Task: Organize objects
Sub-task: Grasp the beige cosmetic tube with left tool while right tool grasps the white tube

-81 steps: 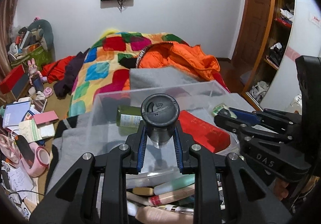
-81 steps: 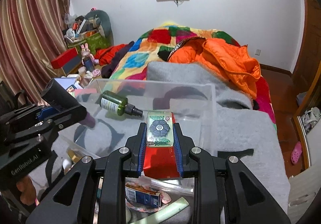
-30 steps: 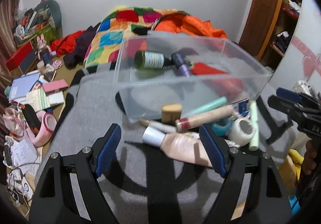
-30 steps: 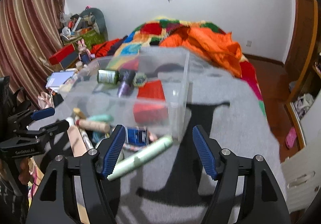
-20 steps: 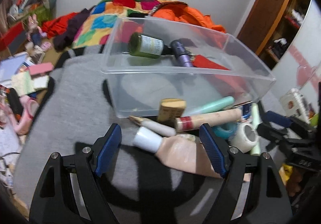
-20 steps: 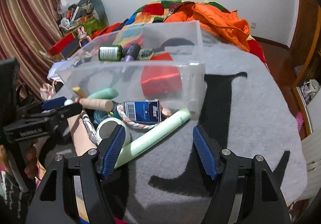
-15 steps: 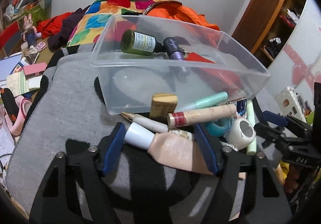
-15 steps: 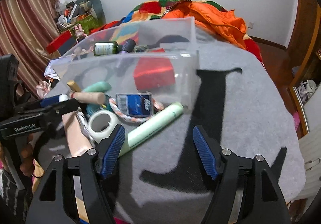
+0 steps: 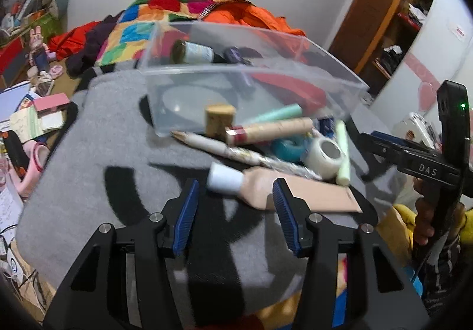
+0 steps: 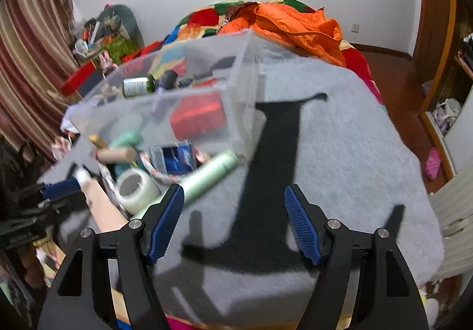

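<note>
Before the clear bin [image 9: 251,87] on the grey blanket [image 9: 97,152], our left hand-held gripper [image 9: 233,211], jaws just narrowing yet pinching nothing, had dropped toward the peach tube [image 9: 283,188]; our right hand-held gripper [image 10: 235,223] stayed spread, empty.
</note>
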{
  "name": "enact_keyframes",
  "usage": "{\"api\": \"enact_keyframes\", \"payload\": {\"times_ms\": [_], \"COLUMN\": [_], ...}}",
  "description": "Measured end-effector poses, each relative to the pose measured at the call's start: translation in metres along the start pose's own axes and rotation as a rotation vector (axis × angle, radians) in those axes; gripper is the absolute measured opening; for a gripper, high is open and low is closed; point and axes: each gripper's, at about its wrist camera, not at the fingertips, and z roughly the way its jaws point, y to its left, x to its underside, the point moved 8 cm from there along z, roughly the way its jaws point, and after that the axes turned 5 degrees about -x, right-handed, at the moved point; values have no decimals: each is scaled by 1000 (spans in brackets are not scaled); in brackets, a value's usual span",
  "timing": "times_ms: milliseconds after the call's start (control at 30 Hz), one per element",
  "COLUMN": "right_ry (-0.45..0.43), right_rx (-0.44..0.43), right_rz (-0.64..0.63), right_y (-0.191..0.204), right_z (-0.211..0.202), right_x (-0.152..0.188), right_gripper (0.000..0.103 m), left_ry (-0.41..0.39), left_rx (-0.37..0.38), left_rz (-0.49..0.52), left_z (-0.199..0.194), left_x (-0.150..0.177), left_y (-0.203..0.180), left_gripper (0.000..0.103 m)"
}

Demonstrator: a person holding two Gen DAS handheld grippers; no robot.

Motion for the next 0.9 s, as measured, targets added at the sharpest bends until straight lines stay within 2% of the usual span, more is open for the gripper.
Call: {"api": "enact_keyframes", "payload": {"times_ms": [100,200,300,367,433,533,667,800,867,900], "right_ry": [30,38,45,53,60,61,47,25,16,13], "right_rx": [-11,22,48,55,69,84,80,86,85,78], "right_rz": [3,-43,-90,-108,-128,-152,-143,-140,-133,-126], "right_y": [11,17,21,19,16,11,5,3,3,3], "right_z": [15,25,25,22,19,12,5,2,1,-1], "right_x": [0,7,12,15,19,28,29,27,26,25], "right_gripper": [67,69,69,67,65,60,45,35,19,16], "left_ry": [5,24,-1,-13,-14,-13,-15,-38,-48,-50], "left_rx": [-18,2,-29,-21,7,22,17,-6,-20,-24], "left_rz": [-23,-34,-10,-2,-5,-14,-27,-52,-69,-77], "left_z": [8,21,24,21,15,8,0,-7,-10,-12], "left_x": [-8,-9,-8,-5,1,9,17,23,25,26], "left_y": [7,4,-1,-5,-9,-10,-13,-10,-10,-9], "left_gripper": [62,63,63,58,46,44,41,36,35,34]}}
